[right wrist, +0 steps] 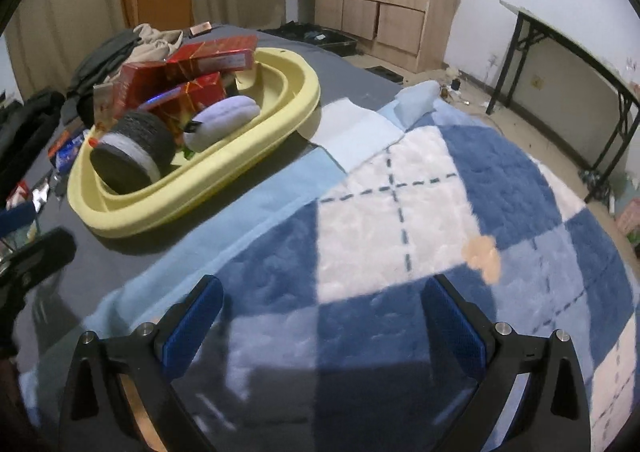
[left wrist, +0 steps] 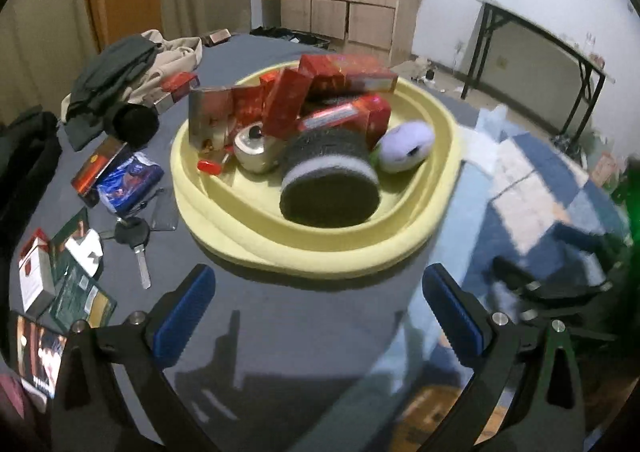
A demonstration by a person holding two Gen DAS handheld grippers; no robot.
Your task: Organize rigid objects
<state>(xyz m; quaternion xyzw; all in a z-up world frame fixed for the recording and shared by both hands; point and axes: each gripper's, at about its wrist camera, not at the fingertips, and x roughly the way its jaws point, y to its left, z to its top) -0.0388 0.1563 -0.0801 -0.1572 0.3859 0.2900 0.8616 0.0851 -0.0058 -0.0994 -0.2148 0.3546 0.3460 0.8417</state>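
Several red boxes (left wrist: 344, 76) fill the yellow basin (left wrist: 436, 208) on the bed, with a dark roll (left wrist: 328, 180) and purple plush (left wrist: 406, 146) nearest. Left of it lie keys (left wrist: 134, 236), a blue packet (left wrist: 128, 180), and what may be cigarette packs (left wrist: 34, 272). Left gripper (left wrist: 318, 316) and right gripper (right wrist: 322, 326) hover with jaws wide apart, holding nothing, the right over a checked blanket (right wrist: 440, 192).
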